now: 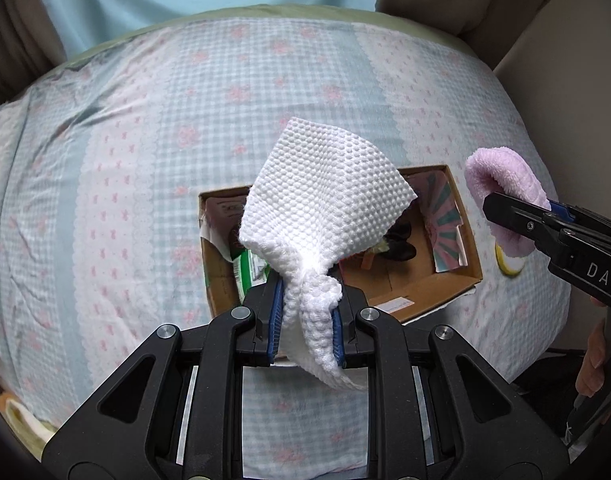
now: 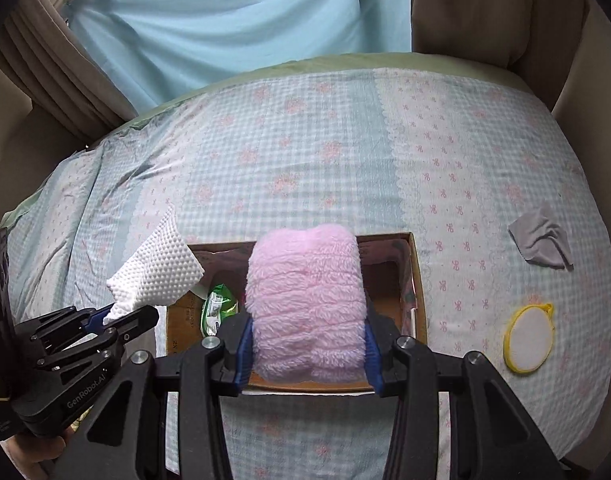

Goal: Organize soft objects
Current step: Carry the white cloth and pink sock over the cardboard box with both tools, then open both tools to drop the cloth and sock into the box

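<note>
**Both tools loaded above the cardboard box on the bed**

At the far left, in the right wrist view, the left tool (image 2: 123, 316) pinches a white embossed cloth (image 2: 159, 270); its fingers are pressed tight on the bunched corner, and the rest of the cloth fans upward and outward. In the left wrist view the same white embossed cloth (image 1: 329, 208) hangs above the left half of the cardboard box (image 1: 467, 248), hiding part of its inside, with a tail of fabric trailing down between the blue pads (image 1: 275, 320).

The cardboard box (image 2: 419, 292) sits open on the bed (image 2: 305, 168), which is covered with a light blue checked sheet with pink bows. Inside it, toward the left, lies a green packet (image 2: 217, 312); a dark item (image 1: 401, 246) lies near the middle, and patterned paper (image 1: 445, 224) lines the right end.

Over the middle of the box, the right tool (image 2: 307, 344) grips a fluffy pink cloth (image 2: 305, 300), folded into a thick wad, its fingers held partly apart by the bulk.

Right of the box, a round yellow-rimmed pad (image 2: 529, 340) lies flat on the sheet. Farther back and to the right sits a crumpled grey cloth (image 2: 543, 242), well apart from the box.
</note>
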Tool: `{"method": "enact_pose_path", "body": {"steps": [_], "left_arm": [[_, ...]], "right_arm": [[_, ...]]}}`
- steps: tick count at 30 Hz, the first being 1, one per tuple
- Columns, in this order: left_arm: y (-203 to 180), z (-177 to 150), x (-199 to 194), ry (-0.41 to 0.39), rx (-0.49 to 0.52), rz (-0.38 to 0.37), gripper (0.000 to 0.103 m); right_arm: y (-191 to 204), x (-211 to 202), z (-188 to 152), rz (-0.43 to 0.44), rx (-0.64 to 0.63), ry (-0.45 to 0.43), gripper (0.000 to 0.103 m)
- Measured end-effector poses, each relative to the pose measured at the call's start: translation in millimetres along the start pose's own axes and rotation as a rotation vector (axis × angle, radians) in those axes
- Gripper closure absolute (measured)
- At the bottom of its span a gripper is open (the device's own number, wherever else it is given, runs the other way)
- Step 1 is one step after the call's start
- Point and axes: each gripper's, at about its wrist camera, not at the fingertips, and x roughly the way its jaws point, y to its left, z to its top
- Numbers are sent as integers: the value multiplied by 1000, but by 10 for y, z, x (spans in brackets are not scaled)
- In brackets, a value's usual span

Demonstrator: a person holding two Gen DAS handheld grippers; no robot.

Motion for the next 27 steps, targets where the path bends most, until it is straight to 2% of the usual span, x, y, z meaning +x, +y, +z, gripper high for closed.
{"method": "enact_pose_path", "body": {"steps": [11, 15, 20, 21, 22, 23, 24, 25, 26, 27], "left_arm": [[-74, 122, 1060, 214, 46, -31, 86], [-31, 146, 1333, 277, 31, -32, 86], [29, 221, 1477, 315, 3, -45, 84], [43, 235, 1492, 322, -4, -46, 75], [53, 242, 1496, 326, -9, -52, 45], [61, 249, 1488, 324, -12, -51, 23], [72, 251, 1458, 305, -10, -17, 1], [84, 253, 1424, 285, 1, 8, 0], [94, 249, 1414, 285, 7, -2, 0], [97, 231, 1418, 294, 11, -7, 0]], "right_arm": [[-335, 864, -60, -60, 117, 197, 62], [-381, 1008, -93, -75, 114, 223, 62], [-386, 1147, -134, -83, 90, 234, 61], [-382, 1162, -148, -90, 80, 230, 59], [-374, 1177, -164, -91, 68, 227, 56], [-363, 1187, -179, -88, 58, 222, 42], [-356, 1193, -195, -87, 45, 215, 20], [-365, 1184, -206, -96, 36, 205, 11], [-378, 1170, -214, -94, 35, 190, 0], [-395, 1155, -219, -86, 38, 175, 0]]}}
